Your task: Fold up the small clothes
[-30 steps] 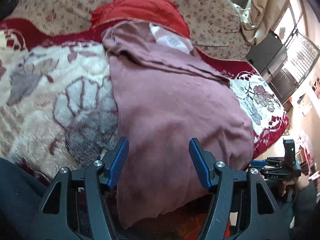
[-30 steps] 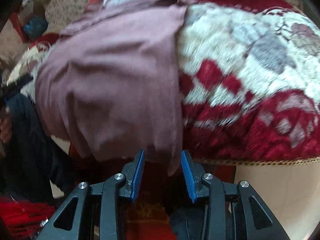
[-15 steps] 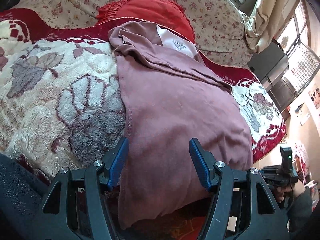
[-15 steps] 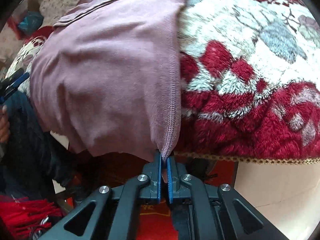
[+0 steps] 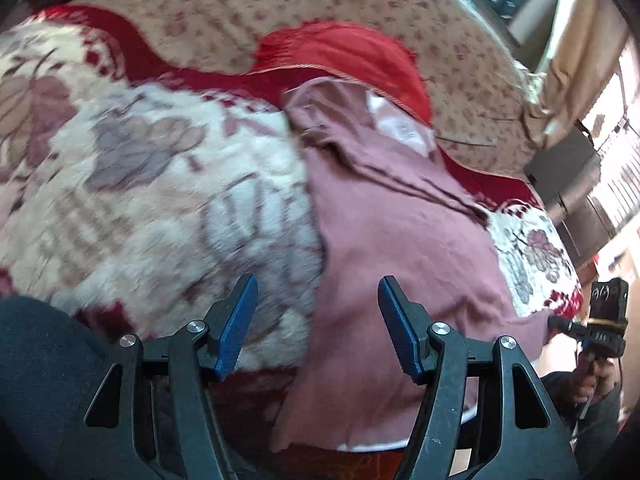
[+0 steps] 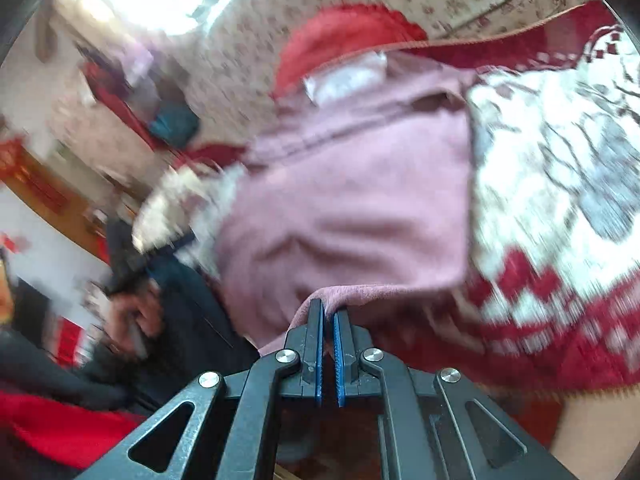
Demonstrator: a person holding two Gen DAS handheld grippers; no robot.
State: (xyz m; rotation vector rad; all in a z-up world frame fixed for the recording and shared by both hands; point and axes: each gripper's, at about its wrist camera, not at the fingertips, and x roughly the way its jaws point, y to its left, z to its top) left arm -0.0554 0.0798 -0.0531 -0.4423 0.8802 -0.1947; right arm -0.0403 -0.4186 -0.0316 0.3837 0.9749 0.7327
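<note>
A dusty-pink garment [image 5: 400, 240] lies lengthwise on a red and cream floral blanket [image 5: 160, 184], its hem hanging over the near edge and a white label [image 5: 396, 126] at its far end. My left gripper [image 5: 316, 296] stands open over the garment's left hem edge, nothing pinched between its blue pads. In the right wrist view the same garment [image 6: 360, 208] fills the middle, and my right gripper [image 6: 329, 314] is shut on its lower right hem corner, which is lifted off the blanket [image 6: 560, 200]. The right gripper also shows at the far right of the left wrist view.
A red cushion [image 5: 352, 60] lies behind the garment against a beige floral cover [image 5: 248, 12]. A person's hand [image 6: 132, 312] with the other gripper and dark clothing show at the left of the right wrist view. Dark cabinets [image 5: 568, 172] stand at the right.
My right gripper closed on the garment's hem corner and rose with it, the view tilting up. My left gripper shifted left, so the garment's left edge now lies between its open jaws.
</note>
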